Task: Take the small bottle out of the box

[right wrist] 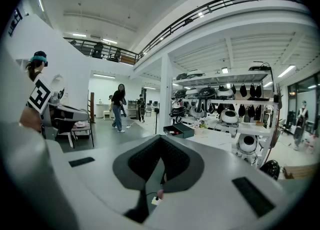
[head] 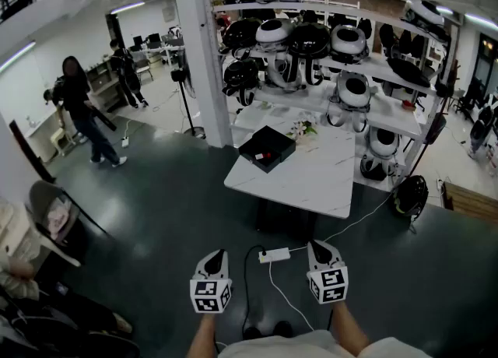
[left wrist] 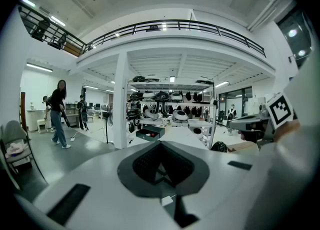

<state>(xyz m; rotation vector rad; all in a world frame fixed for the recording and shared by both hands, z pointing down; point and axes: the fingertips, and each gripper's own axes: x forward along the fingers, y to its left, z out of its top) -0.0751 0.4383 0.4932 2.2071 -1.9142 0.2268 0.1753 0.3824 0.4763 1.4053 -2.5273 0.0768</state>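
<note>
A black open box [head: 266, 149] sits at the near left corner of a white table [head: 311, 177], with something small and red [head: 265, 155] inside; I cannot make out a bottle shape. Both grippers hang low over the dark floor, well short of the table. My left gripper [head: 217, 256] is shut and empty, and my right gripper [head: 315, 247] is also shut with nothing in it. The left gripper view shows its closed jaws [left wrist: 161, 145] pointing toward the distant box [left wrist: 150, 133]. The right gripper view shows the same, with the right gripper [right wrist: 161, 143] and the box [right wrist: 181, 130] far ahead.
A white power strip [head: 274, 255] with cables lies on the floor between the grippers. A white column [head: 204, 53] stands left of the table, and shelves [head: 334, 53] of helmet-like shells stand behind it. People [head: 82, 107] are at the far left; a chair [head: 54, 216] is nearer.
</note>
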